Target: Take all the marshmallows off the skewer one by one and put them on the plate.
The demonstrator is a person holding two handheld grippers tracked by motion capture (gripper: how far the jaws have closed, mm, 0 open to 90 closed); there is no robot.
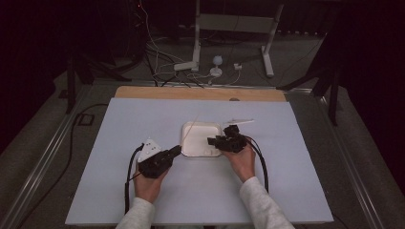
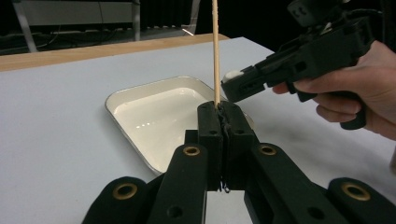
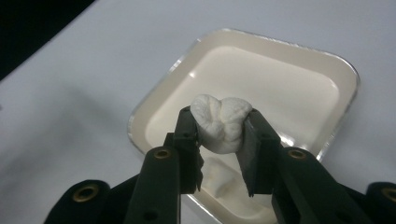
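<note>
Clamped together on an upright wooden skewer (image 2: pixel 215 51), the left gripper (image 2: pixel 218 109) is waiting as the right gripper (image 3: pixel 220 128), jaws pinching a marshmallow (image 3: pixel 221 122), is hanging just beside its tip over the tray (image 3: pixel 348 74).

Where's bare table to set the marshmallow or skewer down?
Bare board lies left of the tray, between it and the left edge, and right of the right gripper. It is crowded at the tray: the left gripper holds the skewer, the right the marshmallow.
</note>
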